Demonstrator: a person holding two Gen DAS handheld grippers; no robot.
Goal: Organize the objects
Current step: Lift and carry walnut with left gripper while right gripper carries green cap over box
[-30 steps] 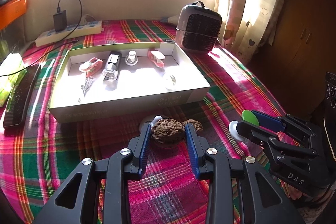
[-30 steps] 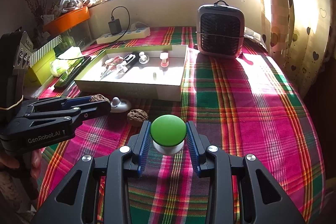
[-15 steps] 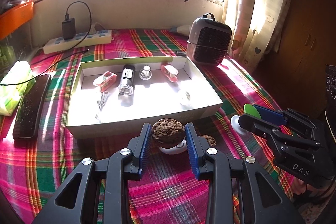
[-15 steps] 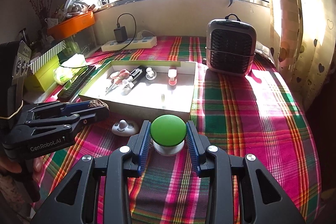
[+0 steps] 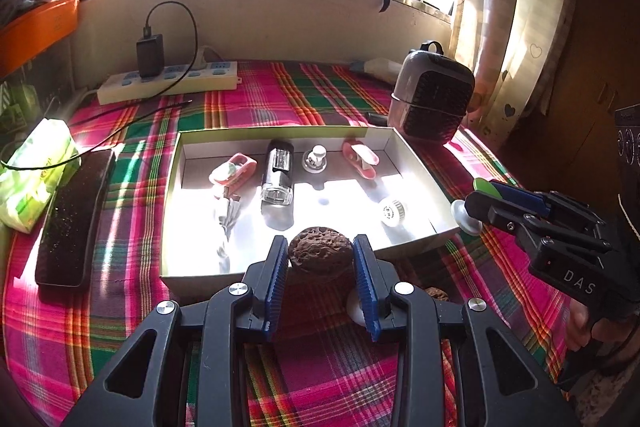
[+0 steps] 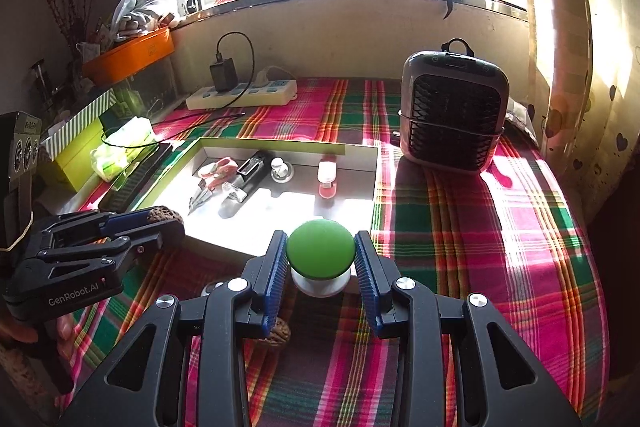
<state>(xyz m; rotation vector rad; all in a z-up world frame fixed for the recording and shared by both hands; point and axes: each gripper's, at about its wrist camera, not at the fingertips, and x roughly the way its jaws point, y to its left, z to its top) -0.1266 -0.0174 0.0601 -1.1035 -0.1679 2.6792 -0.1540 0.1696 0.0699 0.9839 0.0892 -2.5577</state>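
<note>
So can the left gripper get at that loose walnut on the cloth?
Probably not yet: the left gripper is shut on another walnut. The loose walnut lies uncovered below, beside its fingers.

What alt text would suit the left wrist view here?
The left tool grips a brown walnut just above the near edge of an open box of small items on a plaid tablecloth. At right, the right tool carries a green-topped knob.
</note>
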